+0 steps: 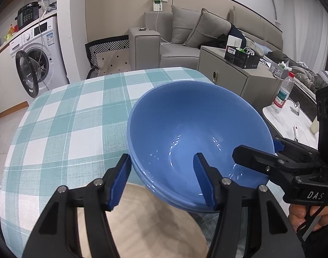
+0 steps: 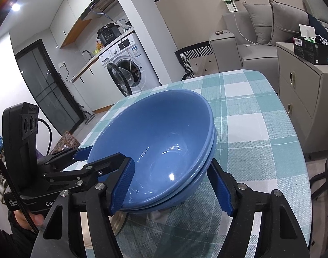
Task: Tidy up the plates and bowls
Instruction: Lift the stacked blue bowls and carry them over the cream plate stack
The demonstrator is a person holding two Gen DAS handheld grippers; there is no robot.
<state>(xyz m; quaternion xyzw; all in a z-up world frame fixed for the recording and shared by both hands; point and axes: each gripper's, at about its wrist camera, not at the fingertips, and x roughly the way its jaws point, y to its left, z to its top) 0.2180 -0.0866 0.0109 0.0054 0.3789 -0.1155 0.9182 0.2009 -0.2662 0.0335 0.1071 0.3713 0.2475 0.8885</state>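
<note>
The left gripper (image 1: 161, 180) straddles the near-left rim of the stacked blue bowls (image 1: 198, 133), one finger inside, one outside, jaws open and not pressing the wall. The right gripper (image 2: 170, 185) straddles the opposite rim the same way, released. The bowls sit tilted on the checked cloth of the bench (image 1: 73, 116), partly over a beige plate (image 1: 142, 223) near the front edge. Bare cloth lies open beyond and to the left, up to the bench's rounded far edge. The right gripper's body reads "DAS". A grey cabinet (image 1: 239, 73) stands just past the far corner.
</note>
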